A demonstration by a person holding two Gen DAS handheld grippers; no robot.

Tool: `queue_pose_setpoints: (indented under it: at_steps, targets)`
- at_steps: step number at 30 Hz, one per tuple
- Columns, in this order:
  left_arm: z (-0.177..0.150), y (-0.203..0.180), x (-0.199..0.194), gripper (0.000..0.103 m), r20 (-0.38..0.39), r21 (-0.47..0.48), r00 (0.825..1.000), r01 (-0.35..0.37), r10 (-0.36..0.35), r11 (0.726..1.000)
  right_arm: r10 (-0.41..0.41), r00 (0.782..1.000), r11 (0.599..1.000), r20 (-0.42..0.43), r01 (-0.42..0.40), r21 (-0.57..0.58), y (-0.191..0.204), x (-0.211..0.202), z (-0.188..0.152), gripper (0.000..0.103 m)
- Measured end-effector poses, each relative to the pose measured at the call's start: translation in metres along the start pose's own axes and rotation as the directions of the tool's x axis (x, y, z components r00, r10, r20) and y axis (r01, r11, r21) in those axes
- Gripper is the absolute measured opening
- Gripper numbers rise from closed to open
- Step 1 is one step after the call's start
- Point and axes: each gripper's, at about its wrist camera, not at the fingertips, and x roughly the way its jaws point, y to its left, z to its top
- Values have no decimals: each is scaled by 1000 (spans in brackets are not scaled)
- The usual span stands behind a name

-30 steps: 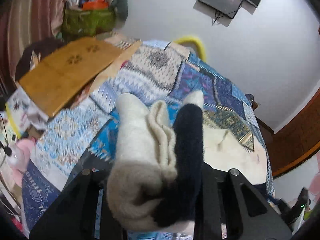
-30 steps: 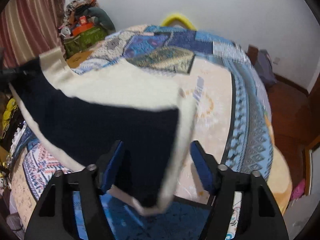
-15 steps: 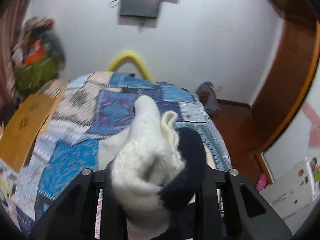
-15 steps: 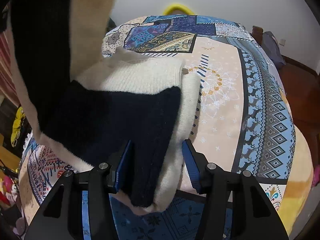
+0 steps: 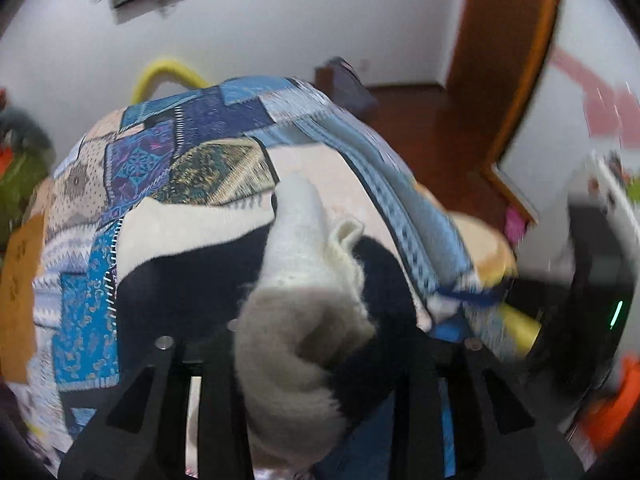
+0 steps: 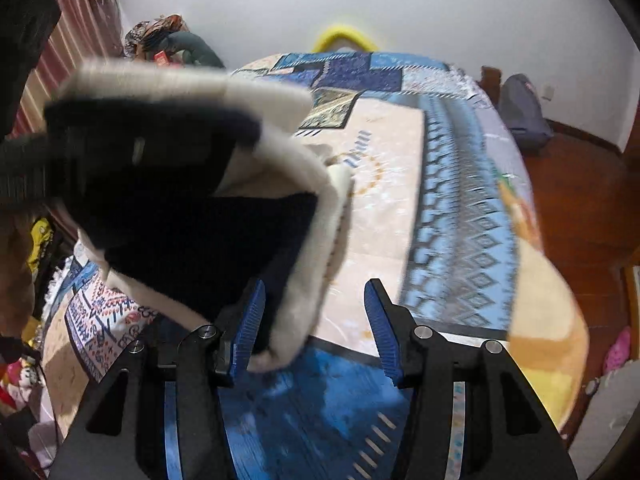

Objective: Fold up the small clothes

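Observation:
A small cream and navy knitted garment point(image 5: 304, 308) is bunched between the jaws of my left gripper point(image 5: 308, 344), which is shut on it and holds it above the bed. The rest of the garment point(image 5: 188, 264) trails down onto the patchwork blanket point(image 5: 188, 136). In the right wrist view the same garment point(image 6: 192, 208) is doubled over, its lower edge lying by the left blue pad point(image 6: 250, 320). My right gripper point(image 6: 316, 320) is open, jaws wide apart, and grips nothing.
The bed with the blue patterned blanket point(image 6: 452, 208) fills both views. A yellow hoop point(image 6: 344, 38) stands at the far end. Wooden floor point(image 6: 580, 200) and a grey bag point(image 6: 520, 108) lie to the right. Clutter and a striped curtain point(image 6: 76, 48) are on the left.
My left gripper has swung to the right with the garment, folding it over. My right gripper has opened and let go of the garment's edge.

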Motion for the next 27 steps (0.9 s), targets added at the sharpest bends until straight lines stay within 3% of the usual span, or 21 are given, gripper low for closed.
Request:
queue_pose_setpoints:
  at_steps: [4,8,10,13,16,21,23,27]
  targets:
    - [-20,-9,-24,55,-1,44,999,52,-52,998,-35,999,999,28,35,-15,2,-20,0,48]
    - [-25,8,-59,62,48,6,995,89,-89,996,-40,997,999,61,42,-32,4,-34,6,48]
    - [-24,25,-74,68,90,-36,993,83,-80,996,-44,998,998,53,47,-45,6,-32,8,48]
    - [-22,51,-83,69,126,-91,992,27,-16,995,-49,998,997,35,51,-63,9,-18,11,51]
    - [-24,77,-69,71,102,-154,995,6,10,988,-27,1000,998,5,27,-59,7,8,15,52]
    - [-48,91,-9,71,-69,-154,997,-30,19,988,-28,999,999,-19,27,-42,1,46,28,52]
    - [-61,93,-3,71,-74,-167,997,-8,-5,986,-41,999,998,10,41,-51,-1,52,36,52]
    - [-70,86,-5,72,-39,-120,999,-23,19,992,-96,994,991,61,101,-90,-2,56,51,52]
